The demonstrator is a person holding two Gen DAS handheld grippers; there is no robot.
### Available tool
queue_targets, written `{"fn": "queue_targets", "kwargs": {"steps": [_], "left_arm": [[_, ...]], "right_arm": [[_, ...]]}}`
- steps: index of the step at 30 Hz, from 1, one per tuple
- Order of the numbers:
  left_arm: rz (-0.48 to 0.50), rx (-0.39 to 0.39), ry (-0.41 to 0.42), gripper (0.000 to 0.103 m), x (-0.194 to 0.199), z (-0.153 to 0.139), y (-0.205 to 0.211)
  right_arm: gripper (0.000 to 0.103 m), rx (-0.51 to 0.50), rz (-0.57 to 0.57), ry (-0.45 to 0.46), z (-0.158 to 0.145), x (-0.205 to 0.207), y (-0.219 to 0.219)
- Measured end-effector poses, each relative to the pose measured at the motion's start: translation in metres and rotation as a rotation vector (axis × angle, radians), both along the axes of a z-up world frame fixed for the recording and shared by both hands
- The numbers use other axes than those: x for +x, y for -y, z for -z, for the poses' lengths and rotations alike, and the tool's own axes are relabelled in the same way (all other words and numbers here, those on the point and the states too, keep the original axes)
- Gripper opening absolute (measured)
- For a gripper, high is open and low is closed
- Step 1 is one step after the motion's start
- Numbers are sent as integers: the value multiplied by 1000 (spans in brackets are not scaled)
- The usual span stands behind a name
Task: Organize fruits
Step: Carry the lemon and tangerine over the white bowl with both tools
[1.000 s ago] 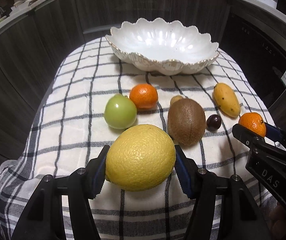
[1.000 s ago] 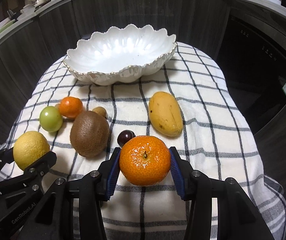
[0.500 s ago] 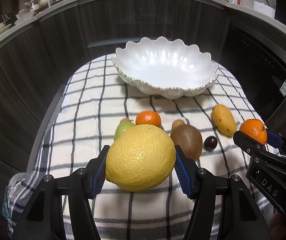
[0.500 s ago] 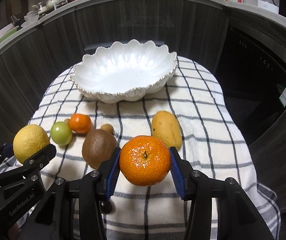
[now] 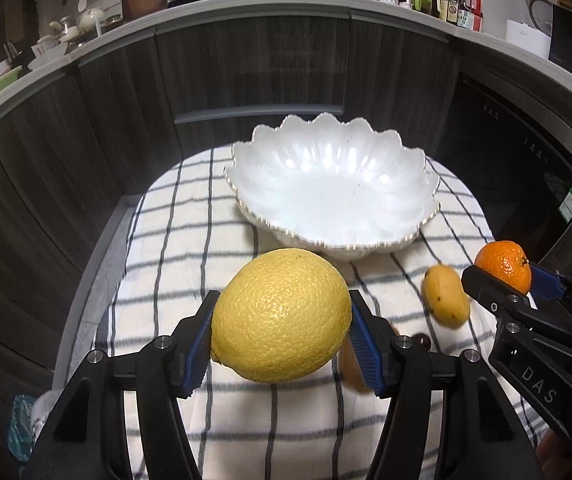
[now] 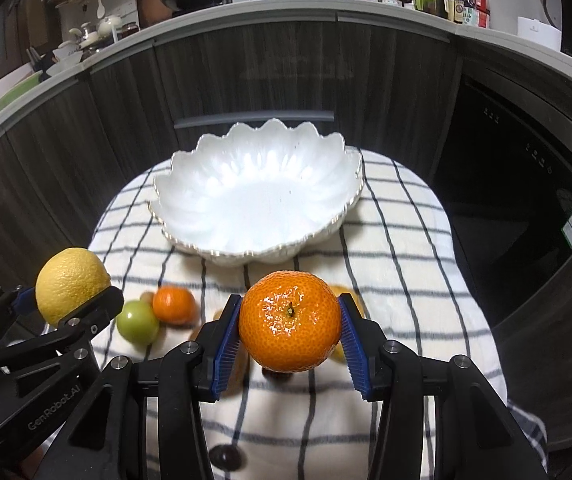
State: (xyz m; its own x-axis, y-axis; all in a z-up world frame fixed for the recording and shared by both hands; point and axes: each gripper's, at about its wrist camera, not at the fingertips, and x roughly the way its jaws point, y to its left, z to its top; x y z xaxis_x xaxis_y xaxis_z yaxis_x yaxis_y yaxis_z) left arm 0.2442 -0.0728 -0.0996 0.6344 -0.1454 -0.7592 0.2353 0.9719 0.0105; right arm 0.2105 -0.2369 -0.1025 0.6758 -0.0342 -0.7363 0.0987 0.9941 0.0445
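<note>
My left gripper (image 5: 281, 320) is shut on a large yellow lemon (image 5: 281, 314) and holds it high above the checked cloth, short of the white scalloped bowl (image 5: 334, 196). My right gripper (image 6: 290, 328) is shut on an orange mandarin (image 6: 290, 322), also lifted, in front of the bowl (image 6: 257, 200). The bowl has nothing in it. On the cloth lie a yellow mango (image 5: 446, 296), a green fruit (image 6: 138, 322), a second mandarin (image 6: 173, 305) and a dark cherry (image 5: 422, 340). The kiwi is mostly hidden behind my fingers.
The checked cloth (image 5: 173, 240) covers a small round table with drops on all sides. Dark cabinet fronts (image 5: 245, 80) curve behind it, with a dark appliance (image 6: 526, 180) at the right. The counter above holds pans and bottles.
Both grippers have risen with their fruit and moved toward the bowl. The fruits on the cloth now sit lower and smaller in view.
</note>
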Motion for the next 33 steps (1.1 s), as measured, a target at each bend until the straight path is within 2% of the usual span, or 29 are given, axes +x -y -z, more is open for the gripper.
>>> {"fn": "queue_targets", "kwargs": {"steps": [16, 25, 33], "left_arm": [[30, -21, 42, 60, 67, -19, 11], [47, -34, 11, 60, 111, -7, 21], [50, -28, -8, 60, 135, 9, 29]], "right_arm": [[48, -7, 24, 44, -17, 62, 13], [48, -18, 27, 18, -4, 102, 20], [48, -15, 30, -22, 13, 127, 24]]}}
